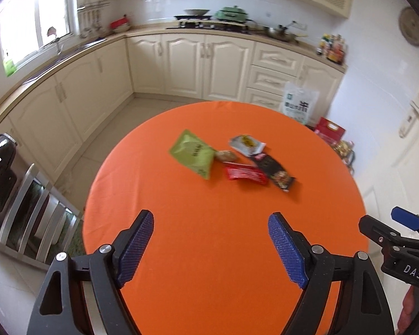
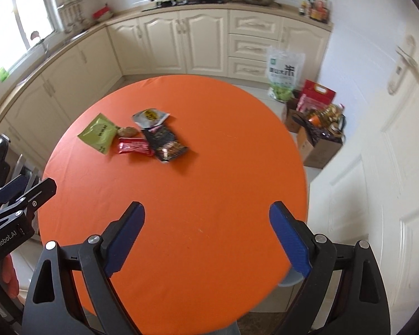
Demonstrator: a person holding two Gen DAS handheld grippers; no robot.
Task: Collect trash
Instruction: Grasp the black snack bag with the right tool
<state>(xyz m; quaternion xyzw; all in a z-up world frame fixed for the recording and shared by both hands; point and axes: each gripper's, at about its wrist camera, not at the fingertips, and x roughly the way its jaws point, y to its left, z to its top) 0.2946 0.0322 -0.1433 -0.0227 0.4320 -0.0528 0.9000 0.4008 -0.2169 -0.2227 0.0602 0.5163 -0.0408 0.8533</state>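
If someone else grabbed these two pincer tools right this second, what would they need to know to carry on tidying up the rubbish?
Left gripper: open, nothing in it, above the near part of the orange table.
Right gripper: open, nothing in it, also above the near part of the table.
Trash, all in one cluster on the far half of the table: green packet, silver and yellow pouch, red wrapper, black wrapper, small brown scrap between the green and red ones.
Done: nothing picked up yet.
Left: collect all five pieces. No bin shows in either view.
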